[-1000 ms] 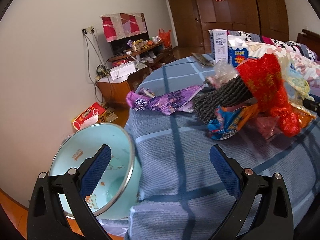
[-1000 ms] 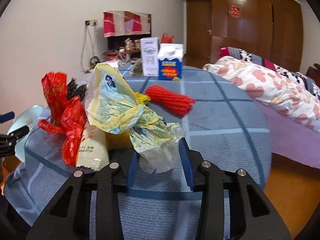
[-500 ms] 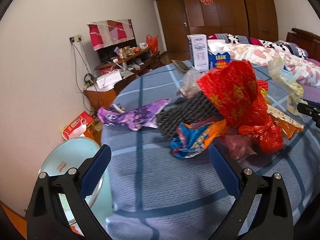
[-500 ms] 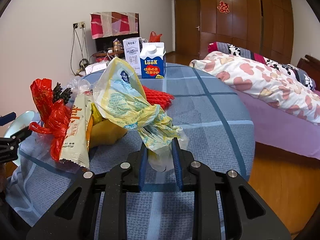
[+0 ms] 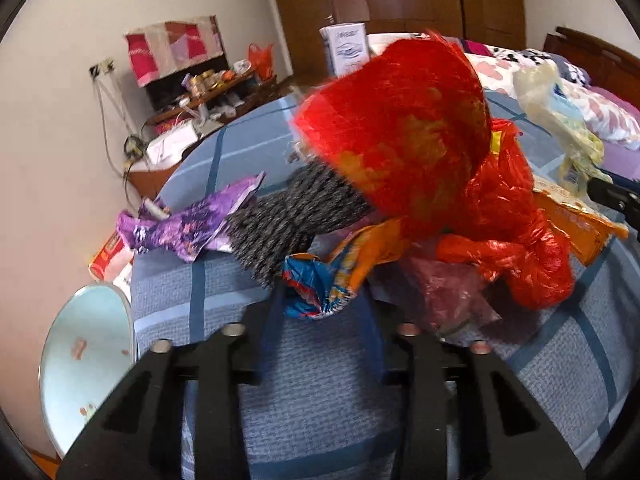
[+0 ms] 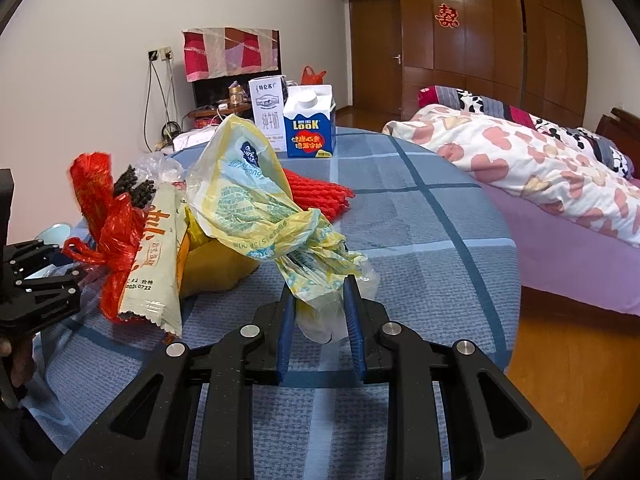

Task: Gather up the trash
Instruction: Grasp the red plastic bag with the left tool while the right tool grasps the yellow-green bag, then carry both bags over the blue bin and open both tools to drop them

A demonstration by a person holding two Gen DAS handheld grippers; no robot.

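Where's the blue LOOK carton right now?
Right wrist view: the blue LOOK carton stands upright at the table's far edge, just right of the white milk carton, behind the red foam net.

Soft, even daylight fills both views, leaving only faint shadows beneath the clutter on the table (image 6: 420, 216). The left wrist view is smeared by motion blur, worst across the red bag (image 5: 404, 132) at upper centre; the right wrist view is sharp. Fisheye distortion bends walls and wardrobe (image 6: 500, 32), with black vignetting in every corner.
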